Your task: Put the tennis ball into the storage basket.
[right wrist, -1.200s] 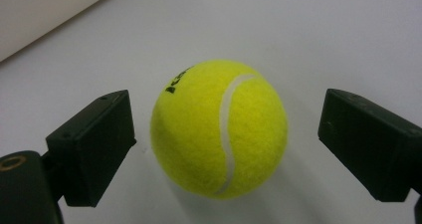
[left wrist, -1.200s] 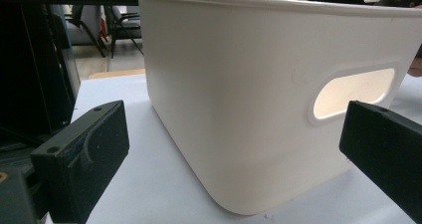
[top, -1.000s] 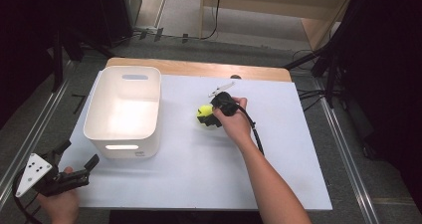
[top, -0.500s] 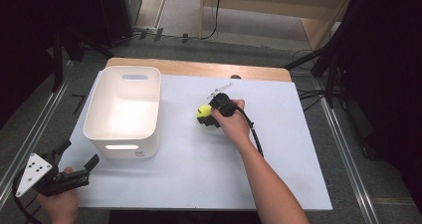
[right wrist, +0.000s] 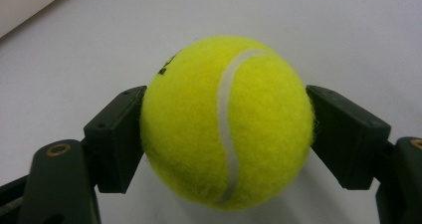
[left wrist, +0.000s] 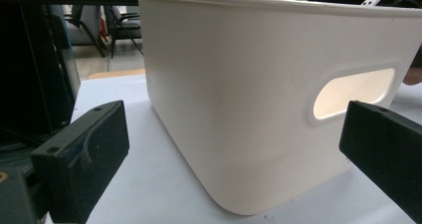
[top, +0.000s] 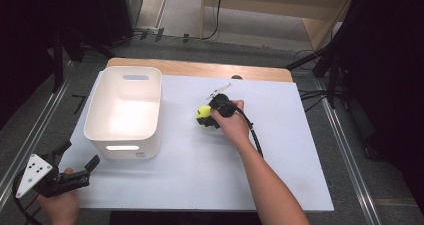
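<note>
A yellow tennis ball (right wrist: 226, 122) with a white seam sits between the black jaws of my right gripper (right wrist: 226, 134), and both pads press on its sides. The jaws have just been closing on it. From above, the ball (top: 203, 112) rests on the white table sheet (top: 280, 135) at mid-table, with my right gripper (top: 206, 117) and hand over it. My left gripper (top: 80, 157) is held at the table's near left corner, jaws wide open and nothing between them. It faces the white bin (left wrist: 259, 99).
The white bin (top: 125, 110) with slot handles stands at the left of the table, a short way left of the ball. A wooden strip (top: 200, 69) runs along the table's far edge. Metal rails (top: 345, 150) flank both sides.
The right gripper's jaws have closed onto the tennis ball. Neither hand has shifted.
</note>
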Demonstrator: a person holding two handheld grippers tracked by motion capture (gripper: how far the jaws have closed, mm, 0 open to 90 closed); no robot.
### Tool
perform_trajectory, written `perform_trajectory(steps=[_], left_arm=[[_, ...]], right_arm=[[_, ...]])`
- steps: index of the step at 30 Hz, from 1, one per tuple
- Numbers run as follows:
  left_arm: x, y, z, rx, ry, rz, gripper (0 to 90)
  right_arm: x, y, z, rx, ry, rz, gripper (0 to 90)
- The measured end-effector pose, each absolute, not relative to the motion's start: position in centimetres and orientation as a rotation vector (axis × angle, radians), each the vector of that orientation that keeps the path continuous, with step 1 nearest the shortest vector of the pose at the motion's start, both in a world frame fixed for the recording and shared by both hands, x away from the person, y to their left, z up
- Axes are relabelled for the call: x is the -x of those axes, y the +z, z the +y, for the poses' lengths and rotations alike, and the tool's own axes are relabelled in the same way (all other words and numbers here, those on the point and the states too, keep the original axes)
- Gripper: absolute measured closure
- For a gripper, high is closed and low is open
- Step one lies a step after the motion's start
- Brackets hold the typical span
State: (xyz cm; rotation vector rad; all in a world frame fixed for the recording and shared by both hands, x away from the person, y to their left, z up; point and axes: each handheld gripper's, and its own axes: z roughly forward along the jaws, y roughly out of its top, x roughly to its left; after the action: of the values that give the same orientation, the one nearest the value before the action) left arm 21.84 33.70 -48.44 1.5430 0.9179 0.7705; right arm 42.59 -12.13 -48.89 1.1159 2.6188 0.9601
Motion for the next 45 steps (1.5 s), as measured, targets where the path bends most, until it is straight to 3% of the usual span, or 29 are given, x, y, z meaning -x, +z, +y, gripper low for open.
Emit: perform_trajectory(steps=[22,45], left_arm=[[-21.9,-48.4,33.7,-1.542,0.77,0.918,0.0],[-21.9,-48.5,33.6,-1.543,0.77,0.915,0.0]], right_arm=[[-42.7,-48.6,-11.9,-1.105,0.941,2.623,24.2],[-42.2,-45.7,-11.5,-1.029,1.007,2.649,24.2]])
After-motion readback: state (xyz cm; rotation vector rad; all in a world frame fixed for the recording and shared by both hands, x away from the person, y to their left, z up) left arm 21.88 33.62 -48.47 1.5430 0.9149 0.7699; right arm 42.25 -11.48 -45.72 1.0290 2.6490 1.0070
